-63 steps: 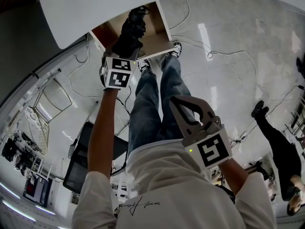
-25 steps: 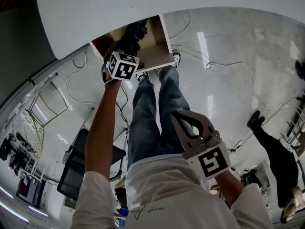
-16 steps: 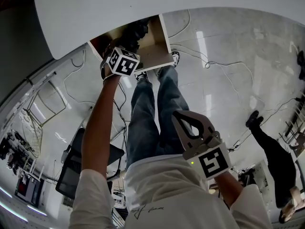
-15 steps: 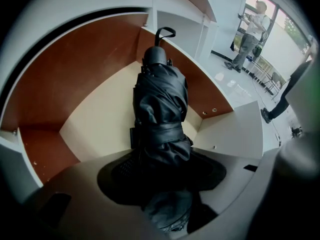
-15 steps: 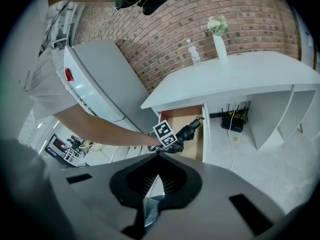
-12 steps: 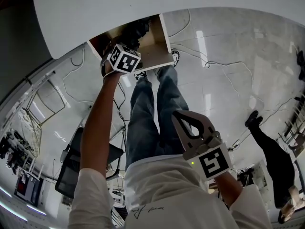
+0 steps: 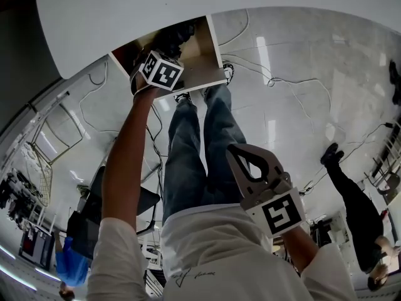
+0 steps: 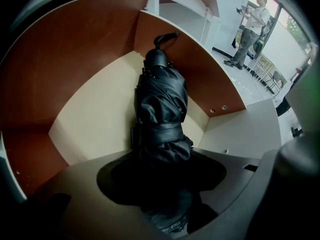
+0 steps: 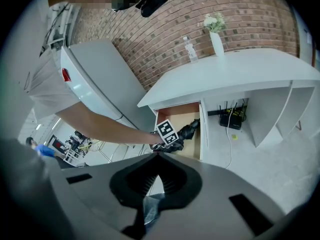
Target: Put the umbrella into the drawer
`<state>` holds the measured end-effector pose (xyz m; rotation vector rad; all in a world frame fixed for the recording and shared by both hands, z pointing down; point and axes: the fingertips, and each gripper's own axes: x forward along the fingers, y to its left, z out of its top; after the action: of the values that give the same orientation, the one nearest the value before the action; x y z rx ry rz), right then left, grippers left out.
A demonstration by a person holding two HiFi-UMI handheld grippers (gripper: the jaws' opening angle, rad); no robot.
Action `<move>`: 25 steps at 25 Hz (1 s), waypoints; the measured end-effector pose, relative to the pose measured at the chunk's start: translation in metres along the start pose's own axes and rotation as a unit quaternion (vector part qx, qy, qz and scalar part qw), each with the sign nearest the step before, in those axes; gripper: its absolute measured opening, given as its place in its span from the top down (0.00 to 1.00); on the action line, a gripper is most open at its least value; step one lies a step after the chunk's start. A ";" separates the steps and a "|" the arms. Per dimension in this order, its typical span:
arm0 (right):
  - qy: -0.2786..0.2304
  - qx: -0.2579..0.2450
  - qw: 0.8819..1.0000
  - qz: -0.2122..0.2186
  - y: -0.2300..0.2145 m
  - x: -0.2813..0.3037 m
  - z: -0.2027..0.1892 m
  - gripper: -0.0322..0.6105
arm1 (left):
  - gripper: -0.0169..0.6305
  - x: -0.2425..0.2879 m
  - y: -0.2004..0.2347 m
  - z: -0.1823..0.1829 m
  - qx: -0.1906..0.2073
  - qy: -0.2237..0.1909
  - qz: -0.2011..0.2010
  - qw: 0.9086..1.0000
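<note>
A folded black umbrella (image 8: 160, 104) lies lengthwise in the open drawer (image 8: 95, 119), its handle end toward the back corner. My left gripper (image 8: 162, 159) points steeply down and is shut on the umbrella's near end. In the head view the left gripper (image 7: 164, 55) reaches over the drawer (image 7: 202, 55), and the umbrella (image 7: 174, 37) shows beyond its marker cube. The right gripper view shows that gripper (image 9: 176, 136), the umbrella (image 9: 191, 129) and the drawer (image 9: 202, 129) from afar. My right gripper (image 7: 230, 149) hangs shut and empty by my waist, well short of the drawer.
The drawer sits under a white desk top (image 7: 188, 5). My legs (image 7: 188, 137) stand in front of it, with cables (image 7: 282, 74) across the glossy floor. Another person (image 7: 357, 199) stands at the right, an office chair (image 7: 94, 199) at the left. A vase (image 9: 217, 41) stands on the desk.
My left gripper has gone farther into the drawer and lower, carrying the umbrella. The right gripper has stayed where it was. A person in blue has appeared at the lower left.
</note>
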<state>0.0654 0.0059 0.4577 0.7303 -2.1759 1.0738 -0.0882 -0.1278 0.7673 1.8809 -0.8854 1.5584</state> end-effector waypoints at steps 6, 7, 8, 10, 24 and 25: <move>0.001 0.000 1.000 -0.003 -0.004 0.000 -0.002 0.93 | 0.56 0.004 0.001 -0.002 0.004 -0.003 0.007 1.000; 0.001 0.000 1.000 -0.004 -0.004 0.000 -0.002 0.93 | 0.56 0.005 0.001 -0.003 0.007 -0.003 0.007 1.000; 0.000 0.001 1.000 -0.004 -0.005 0.000 -0.002 0.93 | 0.56 0.006 0.001 -0.003 0.010 -0.003 0.009 1.000; 0.000 0.001 1.000 -0.005 -0.005 -0.001 -0.002 0.93 | 0.55 0.007 0.001 -0.002 0.014 -0.001 0.012 1.000; -0.006 -0.012 1.000 -0.005 0.003 -0.006 0.004 0.93 | 0.51 -0.002 0.000 -0.002 0.029 -0.009 0.043 0.999; -0.007 -0.014 1.000 -0.005 0.004 -0.007 0.005 0.93 | 0.51 -0.004 0.000 -0.002 0.031 -0.013 0.047 0.998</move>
<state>0.0659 0.0056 0.4487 0.7383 -2.1932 1.0342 -0.0897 -0.1255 0.7639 1.9323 -0.9597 1.6387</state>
